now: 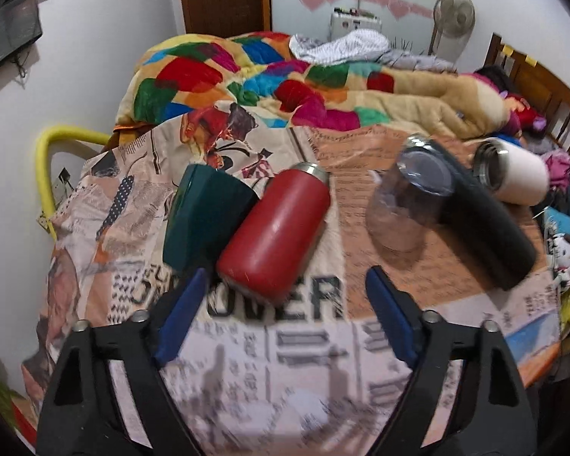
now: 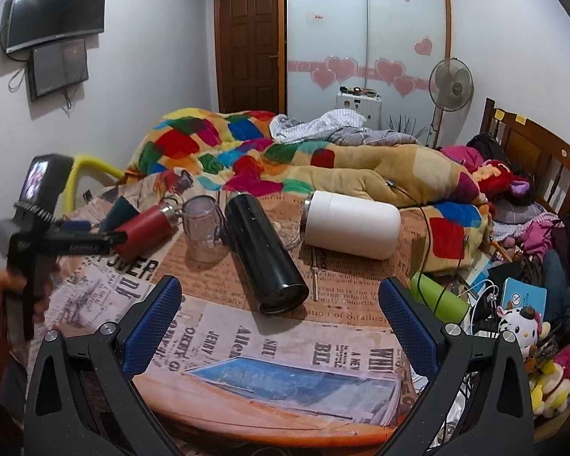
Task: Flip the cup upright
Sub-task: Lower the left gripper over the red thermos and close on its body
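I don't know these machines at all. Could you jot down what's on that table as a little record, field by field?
surface: round table under a newspaper-print cloth
red flask: lying on its side
green cup: lying down, touching the red flask
clear cup: standing mouth-down
black flask: on its side
white flask: on its side
left tongs: open, empty, pointed at the red flask
right tongs: open, empty, near the black flask

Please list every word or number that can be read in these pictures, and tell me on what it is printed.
"JERRY": tablecloth, newspaper print, read sideways.
"BILL": same tablecloth, also sideways.
"of Strathroy": same tablecloth, orange part.
"OVER": tablecloth, large letters, beginning hidden behind the red bottle.
The other print is too small or blurred; the bottles show no readable label.
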A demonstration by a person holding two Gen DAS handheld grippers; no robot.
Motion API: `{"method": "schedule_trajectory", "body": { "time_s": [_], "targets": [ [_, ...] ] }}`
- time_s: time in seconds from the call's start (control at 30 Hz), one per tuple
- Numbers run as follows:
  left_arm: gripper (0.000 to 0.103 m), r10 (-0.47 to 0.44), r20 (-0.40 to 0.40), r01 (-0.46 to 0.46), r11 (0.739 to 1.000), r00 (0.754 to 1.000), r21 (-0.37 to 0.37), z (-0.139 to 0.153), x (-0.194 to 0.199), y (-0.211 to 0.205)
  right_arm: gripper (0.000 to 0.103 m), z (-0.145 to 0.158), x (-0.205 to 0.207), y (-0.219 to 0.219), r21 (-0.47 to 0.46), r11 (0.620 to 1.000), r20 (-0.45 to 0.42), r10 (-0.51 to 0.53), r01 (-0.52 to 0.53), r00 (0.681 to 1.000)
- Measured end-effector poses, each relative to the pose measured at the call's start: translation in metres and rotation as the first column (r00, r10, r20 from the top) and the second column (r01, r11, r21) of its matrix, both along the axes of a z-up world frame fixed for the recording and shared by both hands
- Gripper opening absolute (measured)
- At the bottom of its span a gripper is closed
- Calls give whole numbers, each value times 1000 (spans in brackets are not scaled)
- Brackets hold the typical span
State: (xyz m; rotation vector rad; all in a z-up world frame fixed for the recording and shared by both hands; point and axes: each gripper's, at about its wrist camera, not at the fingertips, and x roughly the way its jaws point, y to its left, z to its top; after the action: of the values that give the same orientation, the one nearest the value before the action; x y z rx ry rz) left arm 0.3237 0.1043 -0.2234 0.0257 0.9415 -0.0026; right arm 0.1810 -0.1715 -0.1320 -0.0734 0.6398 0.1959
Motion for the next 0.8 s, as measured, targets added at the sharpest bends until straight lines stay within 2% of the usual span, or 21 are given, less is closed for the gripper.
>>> {"method": "schedule_trajectory", "body": {
  "time_s": [0.17, 0.33, 0.43, 0.53, 0.8],
  "targets": [
    [78, -46, -36, 46, 999, 998, -12, -7, 26, 5, 103, -7, 9, 0, 0, 1000, -14, -9, 9, 1000],
    [78, -92, -113, 84, 994, 989, -73, -17, 44, 6, 103, -13, 18, -3, 22, 1000, -33, -16, 17, 999],
    [78, -76, -149, 70, 997, 986, -43, -26, 53, 5, 103, -14, 20, -5, 34, 999, -38, -18, 19, 999],
    [78, -70, -185, 57, 996, 980, -75, -33, 59, 7, 103, -15, 20, -5, 40, 999, -39, -17, 18, 999],
    [78, -125, -238, 98, 988, 963, -122, -48, 69, -10, 103, -18, 24, -5, 44, 999, -54, -16, 19, 998]
  ]
}}
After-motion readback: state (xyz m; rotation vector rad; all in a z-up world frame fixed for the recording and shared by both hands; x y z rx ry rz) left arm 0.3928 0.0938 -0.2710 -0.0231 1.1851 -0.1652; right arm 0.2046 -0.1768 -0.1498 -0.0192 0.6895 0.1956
